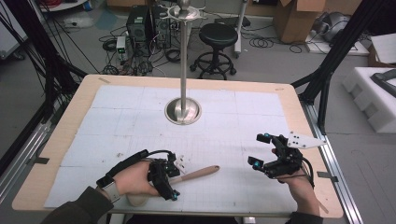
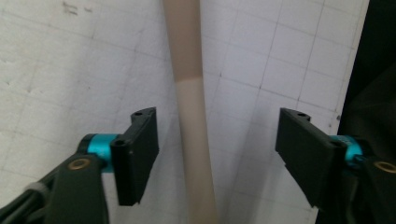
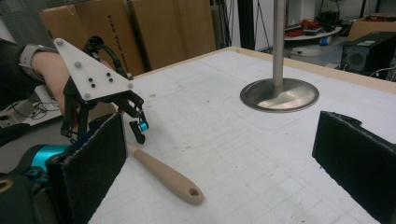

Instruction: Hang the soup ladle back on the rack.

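Note:
A beige wooden utensil [image 1: 201,172] lies on the white grid mat near the front edge, its handle end with a hole pointing right. Its rounded head [image 1: 137,199] peeks out below the left hand. My left gripper [image 1: 175,179] straddles the handle [image 2: 191,116]. The jaws stand apart on either side with a gap to each pad, the left pad [image 2: 140,149] nearer. My right gripper [image 1: 258,150] hovers at the front right, open and empty [image 3: 219,168]. It faces the handle [image 3: 168,177] and the left gripper [image 3: 133,119].
A metal pole on a round base [image 1: 183,111] stands at the middle of the table, also in the right gripper view [image 3: 279,94]. The grid mat [image 1: 140,116] covers most of the wooden tabletop. A stool [image 1: 217,37], computers and cardboard boxes stand on the floor beyond.

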`<state>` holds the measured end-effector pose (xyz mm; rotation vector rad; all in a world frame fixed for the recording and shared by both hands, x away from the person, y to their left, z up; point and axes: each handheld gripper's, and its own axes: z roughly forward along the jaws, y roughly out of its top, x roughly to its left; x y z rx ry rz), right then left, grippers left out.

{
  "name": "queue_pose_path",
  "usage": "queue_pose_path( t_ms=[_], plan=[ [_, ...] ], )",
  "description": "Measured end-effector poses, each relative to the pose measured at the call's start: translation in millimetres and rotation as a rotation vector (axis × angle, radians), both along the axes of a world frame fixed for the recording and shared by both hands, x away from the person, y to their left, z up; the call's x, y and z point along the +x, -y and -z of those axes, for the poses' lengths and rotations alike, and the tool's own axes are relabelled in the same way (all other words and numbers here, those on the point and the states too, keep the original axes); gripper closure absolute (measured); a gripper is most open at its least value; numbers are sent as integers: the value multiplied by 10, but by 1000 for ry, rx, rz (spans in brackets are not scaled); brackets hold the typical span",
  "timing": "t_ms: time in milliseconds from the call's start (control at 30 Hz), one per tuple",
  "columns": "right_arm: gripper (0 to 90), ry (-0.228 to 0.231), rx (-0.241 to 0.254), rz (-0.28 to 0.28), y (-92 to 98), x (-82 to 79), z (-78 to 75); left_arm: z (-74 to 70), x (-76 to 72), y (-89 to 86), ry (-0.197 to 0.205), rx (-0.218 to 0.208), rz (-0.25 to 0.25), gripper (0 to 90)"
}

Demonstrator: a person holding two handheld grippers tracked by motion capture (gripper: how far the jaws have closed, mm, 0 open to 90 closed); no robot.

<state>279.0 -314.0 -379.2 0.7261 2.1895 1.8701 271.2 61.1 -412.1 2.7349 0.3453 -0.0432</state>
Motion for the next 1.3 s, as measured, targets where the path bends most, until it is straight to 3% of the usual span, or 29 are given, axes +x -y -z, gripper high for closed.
queue_pose_path(
  t_ms=[67,367,633,767,900,967,1067,1300],
  plan=[
    [22,-5,-1,-1,1,-1,0,11,7,1,-11,15,-4,380],
    [22,-2,-4,-1,-9,0,4,-20,59,36,21,81,4,583],
    [22,-1,-1,0,0,-10,-1,-39,34,78,34,154,14,642],
    [22,-1,-4,-1,-6,-11,0,-43,24,82,38,163,20,745],
    [22,-4,-4,-1,-3,-17,-2,-39,34,61,29,146,-5,760],
    [22,-2,-2,-2,-2,-18,-3,-33,44,28,20,119,-46,771],
    [22,-3,-1,0,1,-19,-3,-24,28,-37,28,75,-49,779],
    [22,-6,-8,1,8,-9,18,-45,6,-111,39,30,-65,780]
  ],
)
